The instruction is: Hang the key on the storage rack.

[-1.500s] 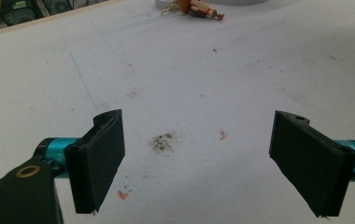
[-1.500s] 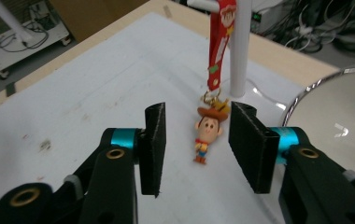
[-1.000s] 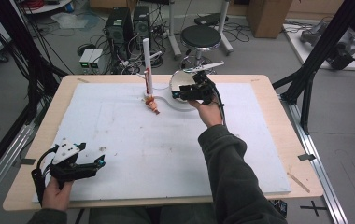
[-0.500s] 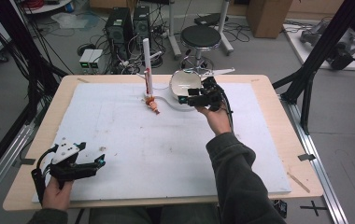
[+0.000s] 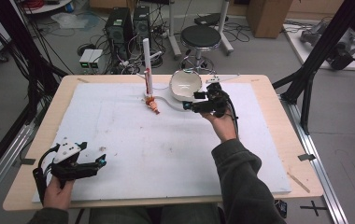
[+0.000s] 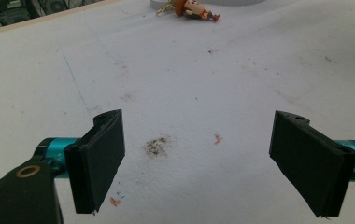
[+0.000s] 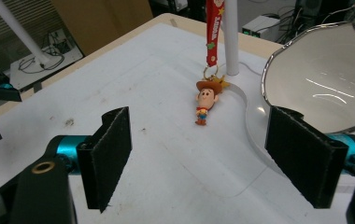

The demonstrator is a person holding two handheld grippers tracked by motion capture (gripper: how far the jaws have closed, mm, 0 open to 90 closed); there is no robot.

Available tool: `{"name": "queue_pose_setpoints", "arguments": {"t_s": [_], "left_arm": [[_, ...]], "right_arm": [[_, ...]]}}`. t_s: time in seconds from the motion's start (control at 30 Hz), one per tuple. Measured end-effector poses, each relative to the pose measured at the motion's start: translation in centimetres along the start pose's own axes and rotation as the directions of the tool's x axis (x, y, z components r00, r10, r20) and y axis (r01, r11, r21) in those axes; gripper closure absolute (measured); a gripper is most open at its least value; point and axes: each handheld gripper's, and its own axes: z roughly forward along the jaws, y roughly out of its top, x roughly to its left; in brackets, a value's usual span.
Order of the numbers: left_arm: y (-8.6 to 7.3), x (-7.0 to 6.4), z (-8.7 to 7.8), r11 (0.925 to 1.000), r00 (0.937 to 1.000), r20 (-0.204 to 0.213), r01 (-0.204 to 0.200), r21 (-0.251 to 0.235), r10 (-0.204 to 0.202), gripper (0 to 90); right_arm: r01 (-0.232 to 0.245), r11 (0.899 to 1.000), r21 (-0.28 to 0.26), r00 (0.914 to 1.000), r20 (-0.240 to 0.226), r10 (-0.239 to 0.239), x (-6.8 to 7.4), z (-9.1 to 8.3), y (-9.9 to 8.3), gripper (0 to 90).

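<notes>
- The right tongs [image 5: 188, 103] hover over the far part of the counter [image 5: 269, 88], pointing left toward the cowboy figure [image 5: 153, 105]; the jaws stand wide apart with nothing between them.
- In the right gripper view, the cowboy figure [image 7: 206, 102] lies flat on the white mat [image 7: 166, 163], ahead of the right tongs [image 7: 199, 158] and well apart from both jaws.
- A red strap [image 7: 212, 32] runs up from a small ring at the figure's hat, just beside the white upright post [image 7: 230, 37] (whether it touches the post cannot be told).
- The white bowl [image 5: 185, 84] sits tilted, its opening facing the camera, just right of the post [image 5: 146, 60] and near the right jaw; its silvery rim shows in the right gripper view.
- The left tongs [image 5: 102, 161] rest low at the near left corner of the mat, held in the person's left hand [image 5: 56, 191]; their jaws are also spread wide and empty, above a stained patch of mat.
</notes>
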Motion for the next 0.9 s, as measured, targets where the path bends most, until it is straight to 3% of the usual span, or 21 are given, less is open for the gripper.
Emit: {"name": "queue_pose_setpoints", "arguments": {"t_s": [0.53, 0.9], "left_arm": [[0.0, 0.0, 0.0, 1.0000, 1.0000, -0.009, 0.003, 0.002, -0.003, 18.7], [0.0, 0.0, 0.0, 1.0000, 0.9999, -0.008, 0.006, 0.000, -0.006, 18.7]], "right_arm": [[0.015, 1.000, 0.011, 0.9995, 0.029, -0.016, 0.1, -1.5, -1.6, 12.5], [0.010, 1.000, -0.001, 0.9990, 0.044, -0.010, 0.1, -2.7, -2.5, 12.0]]}}
